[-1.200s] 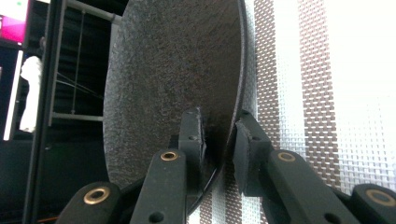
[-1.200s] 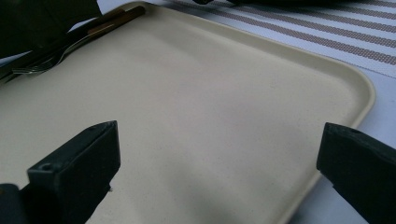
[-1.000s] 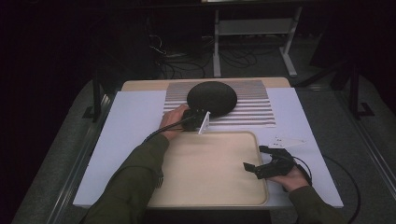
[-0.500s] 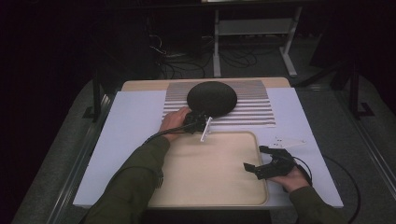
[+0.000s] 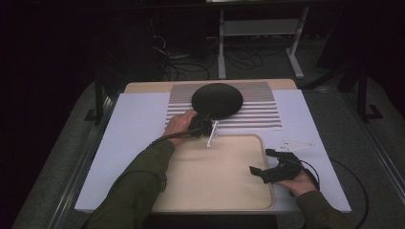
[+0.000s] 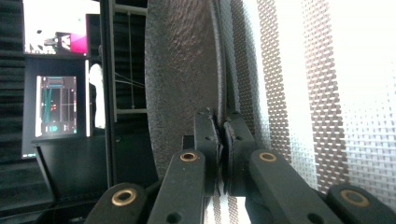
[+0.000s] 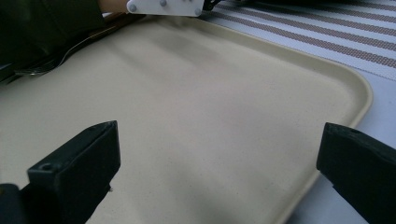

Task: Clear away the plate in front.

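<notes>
Your left gripper (image 5: 203, 128) has just been closing, and its jaws now pinch the near rim of the black plate (image 5: 217, 100). In the left gripper view the two pads meet on the thin edge of the plate (image 6: 182, 88), one above and one below, with the striped mat (image 6: 299, 93) under it.

The plate sits on the striped mat (image 5: 260, 112) at the far side of the table, just beyond the beige tray (image 5: 215, 198). Whether its rim has lifted off the mat cannot be told from above.

Handling, as a judgement: the plate looks rigid, with a matte, pebbled surface that should give the pads decent friction. It is probably ceramic or stoneware, so treat it as fairly heavy and breakable. You hold it at one edge only, so the far side will want to sag and twist in the pinch. Keep the grip deep on the rim, lift slowly, and carry it low and near level.

Your right gripper (image 5: 271, 168) rests at the near right corner of the tray, jaws wide apart and holding nothing; its own view looks between them across bare tray (image 7: 210, 116). It stands free to support the plate's opposite rim if it droops.
</notes>
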The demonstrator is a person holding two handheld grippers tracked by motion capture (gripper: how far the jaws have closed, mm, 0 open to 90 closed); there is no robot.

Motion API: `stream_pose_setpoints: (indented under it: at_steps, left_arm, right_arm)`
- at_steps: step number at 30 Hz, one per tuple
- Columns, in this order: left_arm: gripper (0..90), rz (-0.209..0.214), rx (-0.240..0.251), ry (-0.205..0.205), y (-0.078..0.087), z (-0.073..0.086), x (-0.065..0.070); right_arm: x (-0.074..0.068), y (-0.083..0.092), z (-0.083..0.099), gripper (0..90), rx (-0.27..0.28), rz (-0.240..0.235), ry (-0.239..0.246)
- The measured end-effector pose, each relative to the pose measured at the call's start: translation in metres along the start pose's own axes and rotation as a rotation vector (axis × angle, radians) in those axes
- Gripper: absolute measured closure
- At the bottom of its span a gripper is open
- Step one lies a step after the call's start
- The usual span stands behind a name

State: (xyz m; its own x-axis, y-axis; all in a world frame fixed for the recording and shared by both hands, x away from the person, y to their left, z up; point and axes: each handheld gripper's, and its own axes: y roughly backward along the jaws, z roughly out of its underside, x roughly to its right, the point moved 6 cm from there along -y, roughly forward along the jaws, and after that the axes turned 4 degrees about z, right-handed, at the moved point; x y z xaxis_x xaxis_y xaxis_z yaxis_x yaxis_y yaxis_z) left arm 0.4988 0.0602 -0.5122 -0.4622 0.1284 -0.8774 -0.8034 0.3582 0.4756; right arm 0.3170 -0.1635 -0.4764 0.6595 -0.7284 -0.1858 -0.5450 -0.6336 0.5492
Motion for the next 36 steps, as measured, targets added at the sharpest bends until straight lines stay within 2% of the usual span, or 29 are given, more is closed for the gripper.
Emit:
stream_pose_setpoints:
  at_steps: [8,11,14,20,27,36]
  left_arm:
    - [88.5,0.007,-0.016,-0.008,0.003,-0.006,-0.002]
    - [88.5,0.005,-0.02,0.0,0.005,-0.008,-0.002]
    - [88.1,0.008,-0.024,0.01,0.01,-0.009,-0.004]
    - [86.8,0.008,-0.019,-0.01,0.024,-0.011,-0.007]
    - [86.9,-0.014,-0.005,-0.014,0.05,-0.012,-0.007]
    - [86.8,-0.02,0.026,-0.048,0.103,-0.016,0.003]
  right_arm:
    - [0.0,0.001,0.0,0.0,0.002,0.002,-0.005]
    - [0.0,0.001,0.0,0.0,0.001,0.004,-0.005]
    - [0.0,0.002,0.0,0.0,0.003,0.005,-0.006]
    - [0.001,0.002,0.0,0.0,0.007,0.008,-0.003]
    - [0.0,0.002,0.0,0.0,0.006,0.012,-0.001]
    - [0.001,0.002,-0.001,0.0,0.008,0.018,-0.003]
